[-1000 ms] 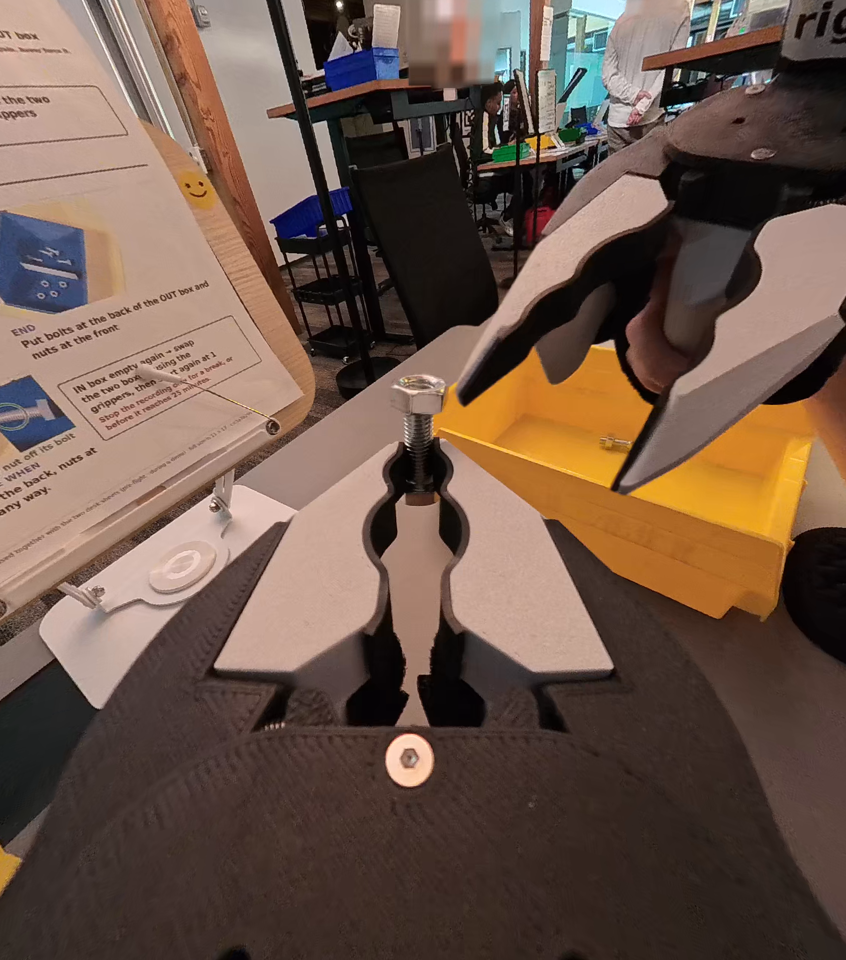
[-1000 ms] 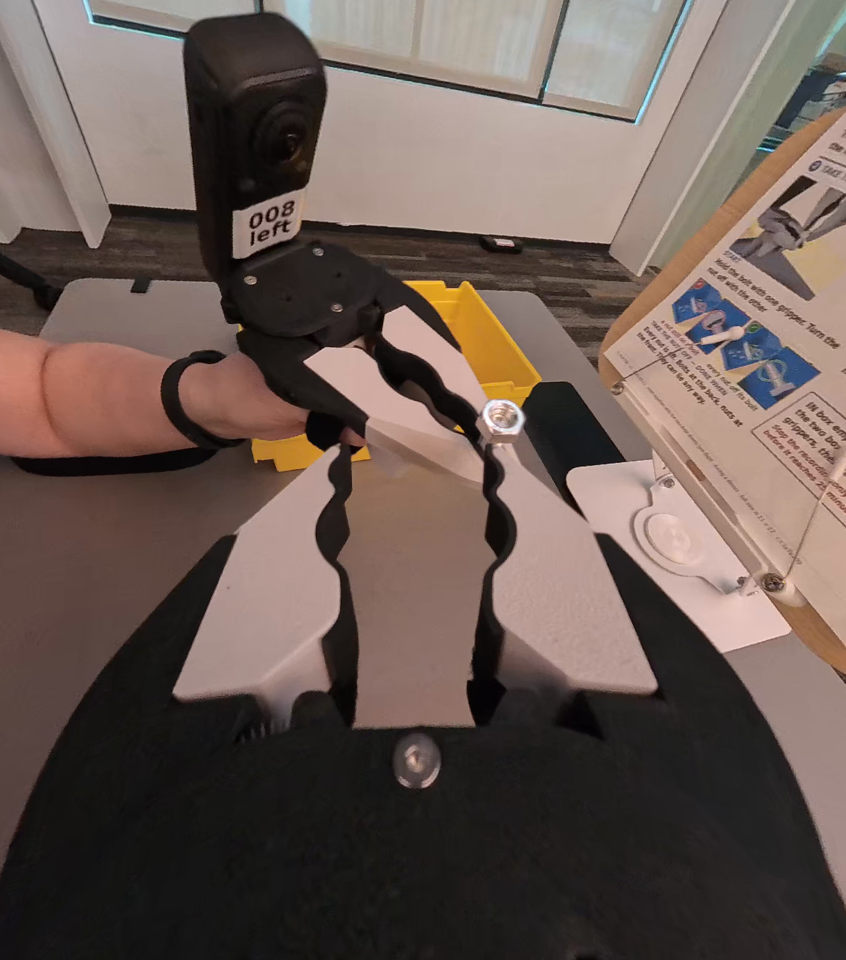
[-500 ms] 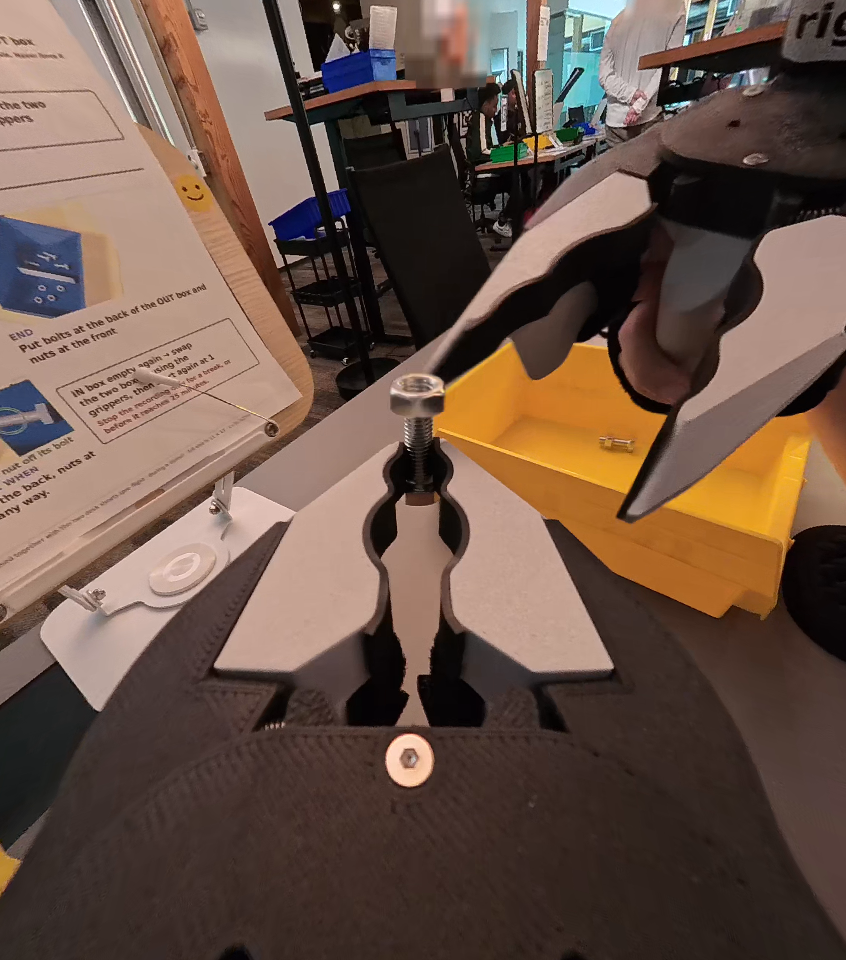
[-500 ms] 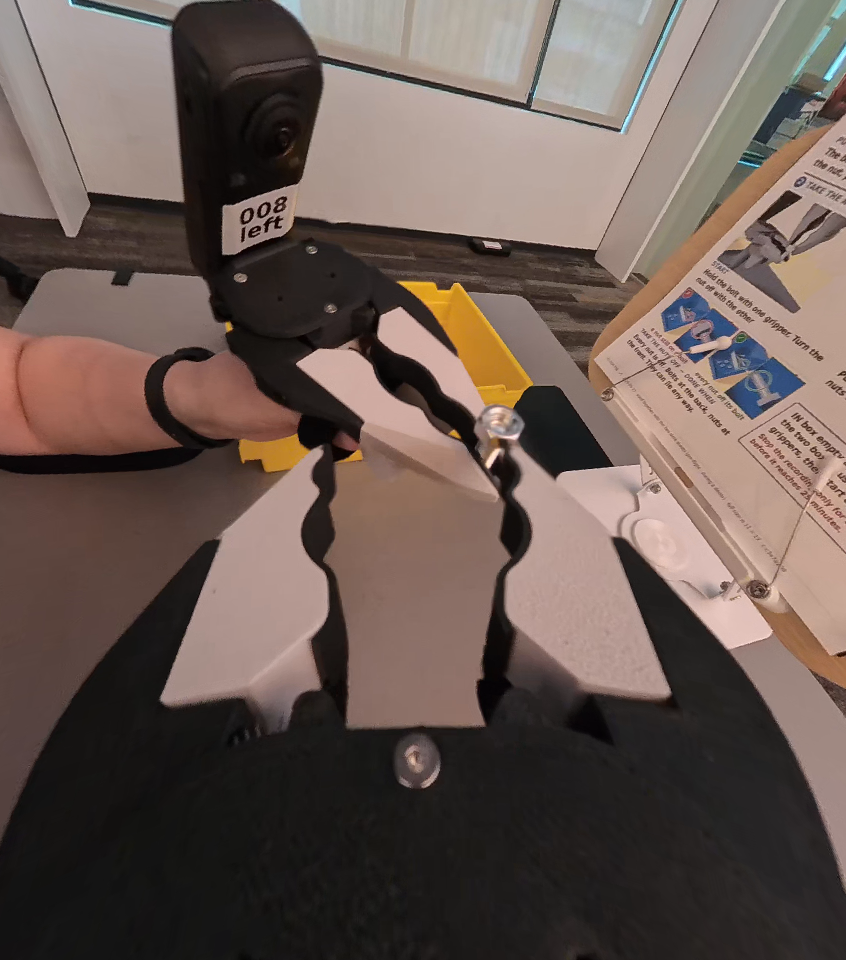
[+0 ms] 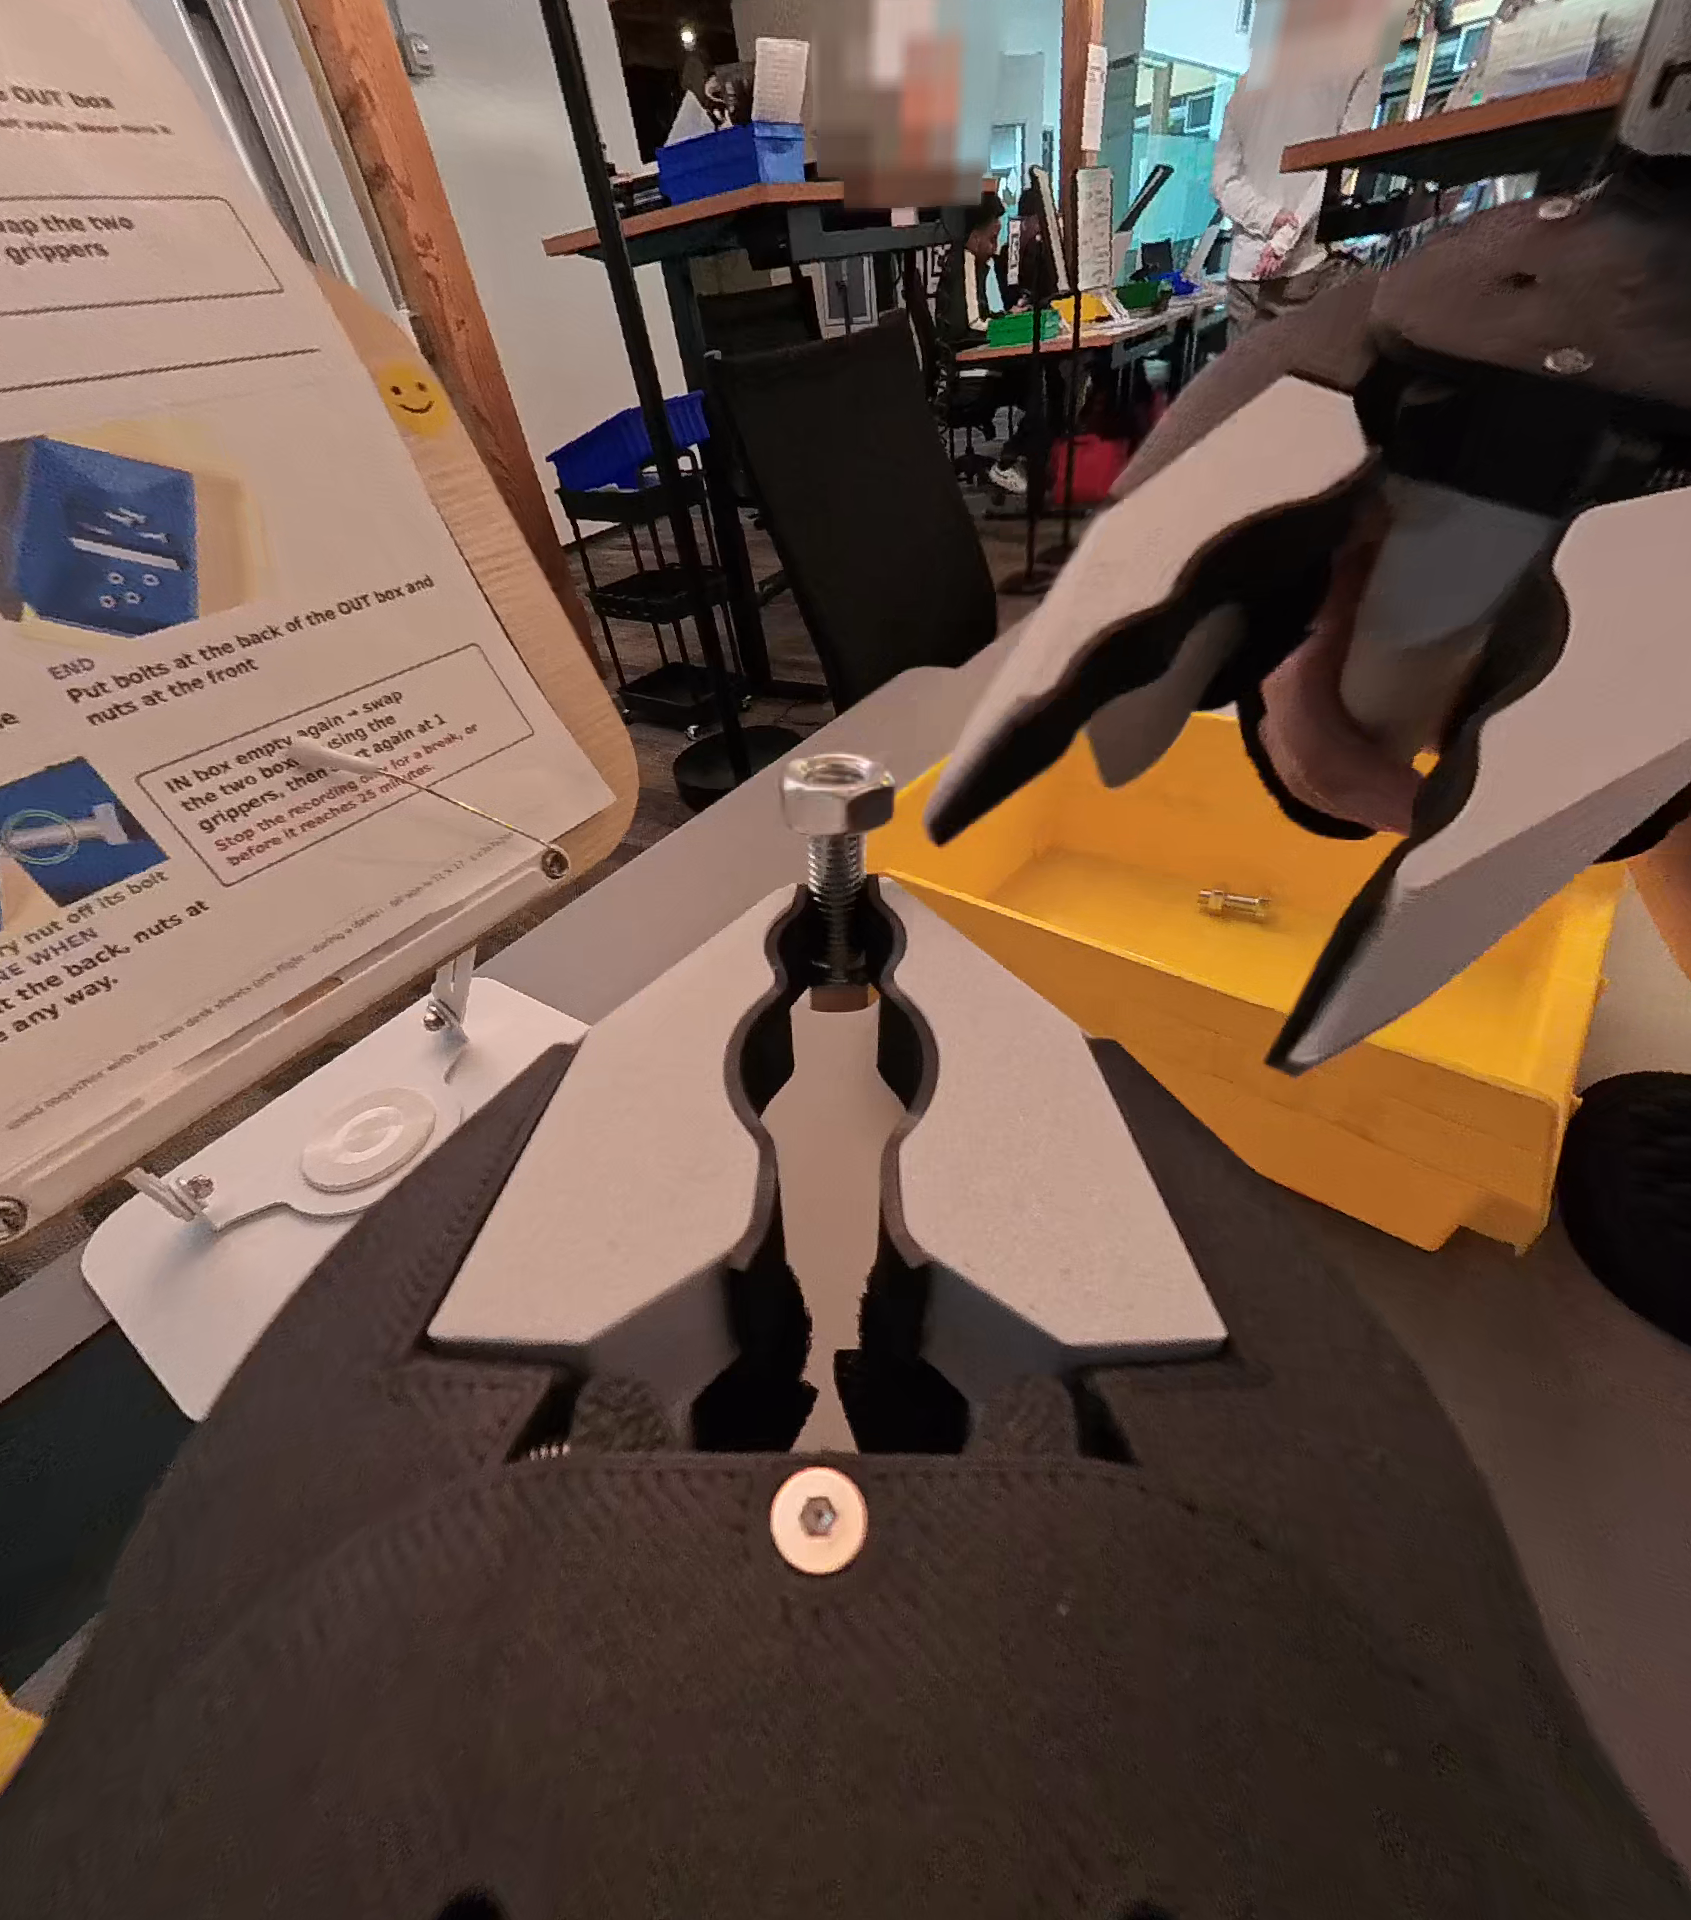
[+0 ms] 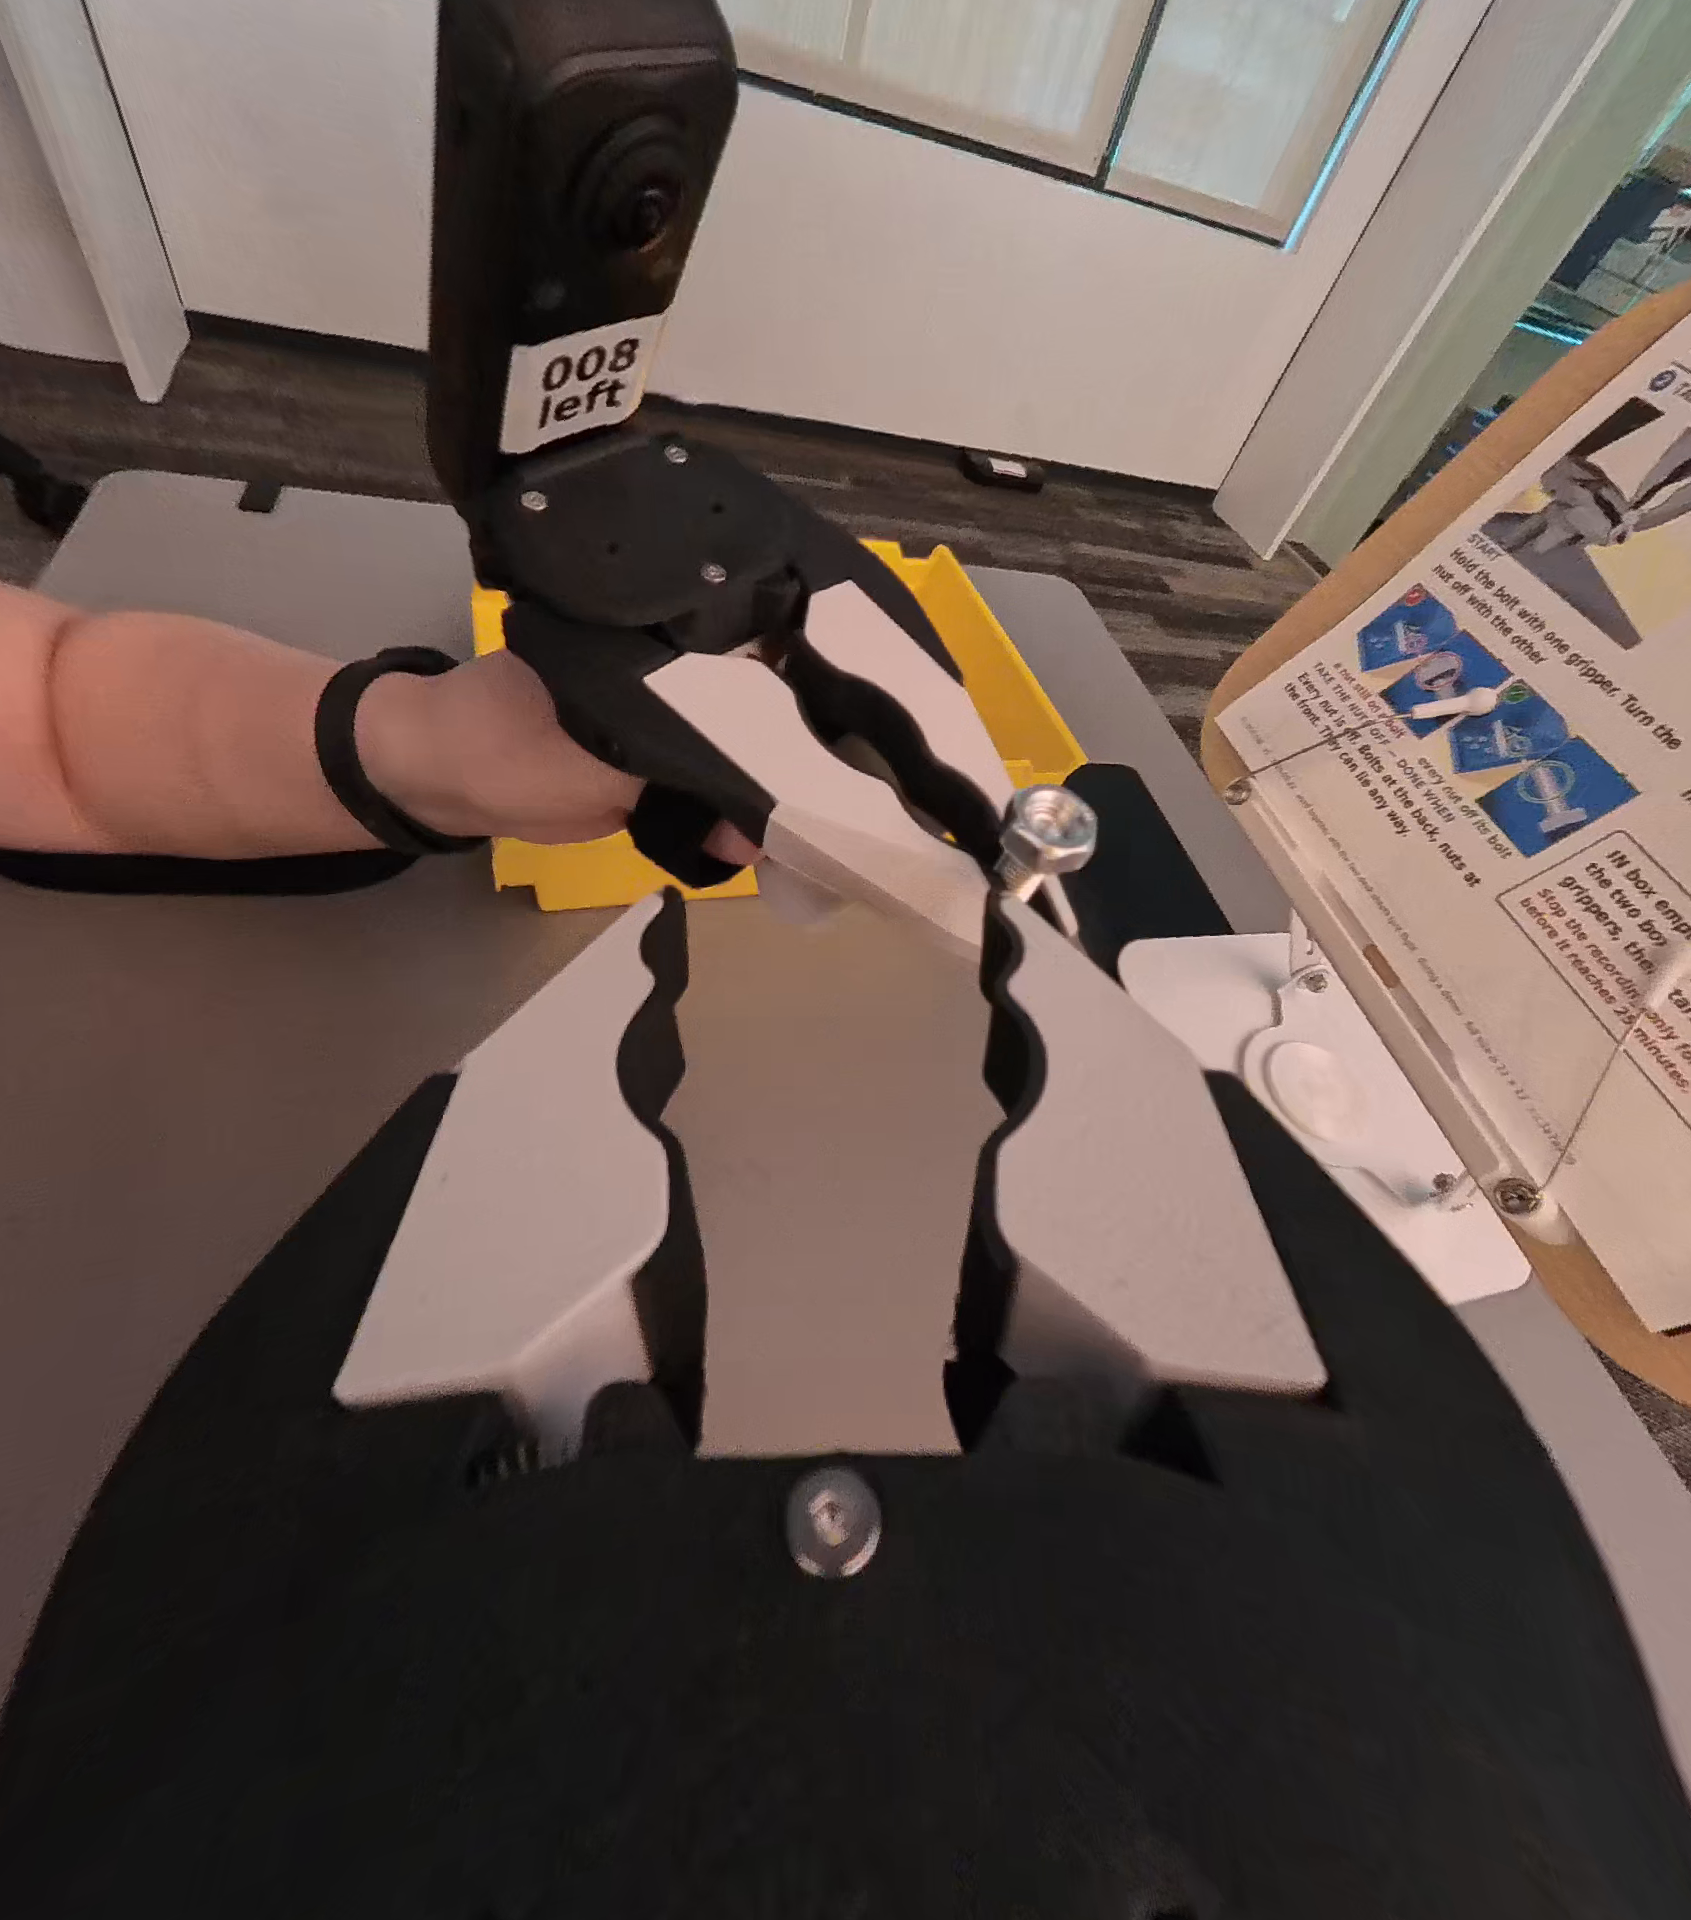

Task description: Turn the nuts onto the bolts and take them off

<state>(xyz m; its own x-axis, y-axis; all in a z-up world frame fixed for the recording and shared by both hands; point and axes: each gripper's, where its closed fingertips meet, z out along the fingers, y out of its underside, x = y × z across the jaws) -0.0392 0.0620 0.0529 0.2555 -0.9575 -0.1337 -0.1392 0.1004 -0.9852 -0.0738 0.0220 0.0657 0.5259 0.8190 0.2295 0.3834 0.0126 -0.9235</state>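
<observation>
1. Our left gripper [image 5: 836,935] holds the bolt [image 5: 835,902] upright; its two fingers are pressed on the threaded shank near the tips. The nut [image 5: 838,794] sits at the very top end of the bolt, so we judge that it is held by only a few threads.

2. Our right gripper [image 6: 825,914] has its fingers spread wide and holds nothing. In the right wrist view the nut [image 6: 1047,828] is just beyond the tip of its right finger [image 6: 1121,1122], not between the two fingers.

3. To do this step well, we should shift the right gripper to the right until the nut stands in the middle of the gap, then close on two flat sides of the nut, not on its corners.

4. We should turn around the axis of the bolt and keep the left grip firm, so that the bolt does not tilt or spin together with the nut. When the nut becomes free, it can fall, so we keep it pinched.

5. A yellow bin [image 5: 1443,1132] stands on the grey table [image 6: 197,1039], to the right of the bolt in the left wrist view. One small brass-coloured bolt with nut [image 5: 1234,904] lies inside it.

6. An instruction sheet [image 5: 145,623] stands on a wooden board with a white base [image 5: 228,1309], on the left in that view. Far behind are desks, blue bins and a black chair [image 5: 851,520].
</observation>
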